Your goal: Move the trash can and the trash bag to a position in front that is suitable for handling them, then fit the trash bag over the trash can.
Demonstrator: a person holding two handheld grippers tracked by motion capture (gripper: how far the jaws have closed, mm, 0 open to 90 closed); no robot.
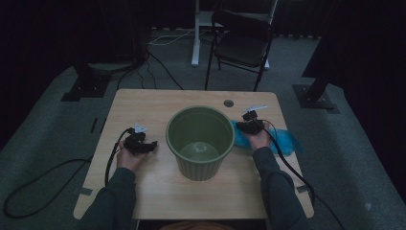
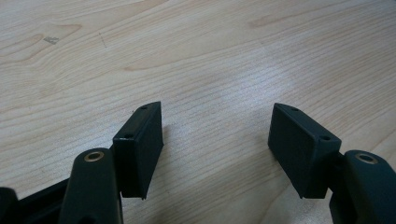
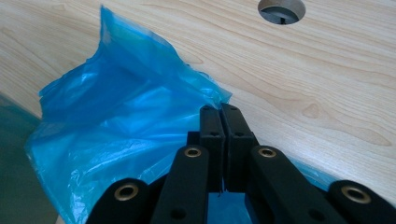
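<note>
The blue plastic bag point(image 3: 116, 135) is pinched at its upper edge between the jaws of the right claw point(image 3: 223, 112), which are pressed together on the film. From that pinch the bag spreads to the claw's left and below it in loose, crumpled folds, one corner standing up in a peak. In the high view the bag point(image 1: 287, 140) lies flat on the tabletop point(image 1: 143, 105) under the right claw point(image 1: 251, 120), its long axis running from the green pot point(image 1: 200, 141) toward the tabletop's right edge, which its far end reaches. The pot stands upright just beside the right claw, between both claws. Ahead of the right claw lies bare wood up to a round cable hole point(image 3: 281, 10).

The left claw point(image 2: 217, 135) hangs low over bare tabletop with its jaws wide apart, holding nothing.

A folding chair point(image 1: 242, 43) stands on grey carpet beyond the tabletop's far edge.
</note>
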